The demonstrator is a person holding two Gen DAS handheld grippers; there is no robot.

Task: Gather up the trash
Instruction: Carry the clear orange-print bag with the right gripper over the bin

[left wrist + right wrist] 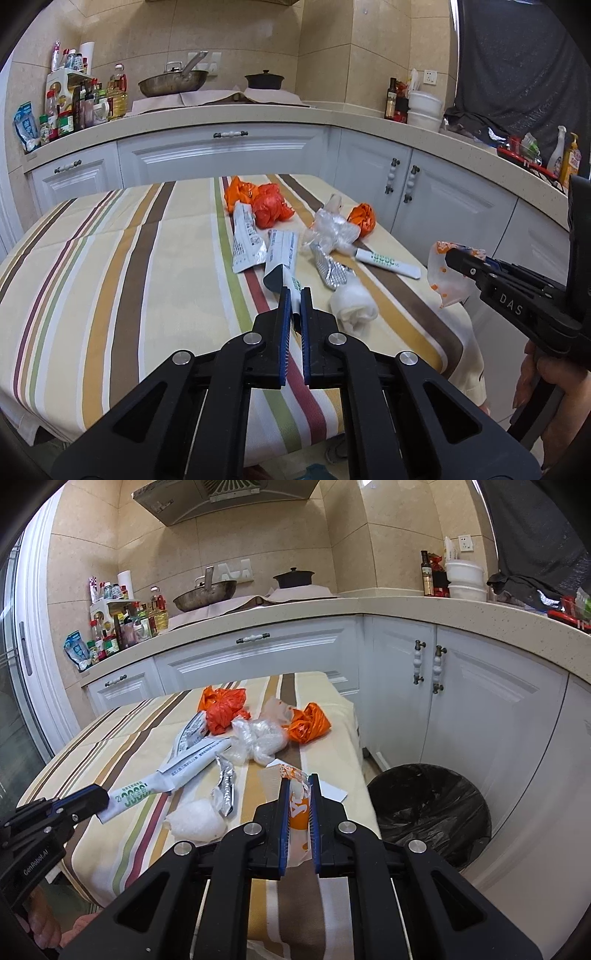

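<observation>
The wrapper's (300,805) lower end hides between the right claw's (298,781) fingers, clenched on it, left of the bin (430,812). The left claw (294,295) grips a carton (281,258) ahead of it on the table (110,258).

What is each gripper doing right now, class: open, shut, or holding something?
Left gripper: shut on the white packet.
Right gripper: shut on the orange-and-white wrapper.
</observation>
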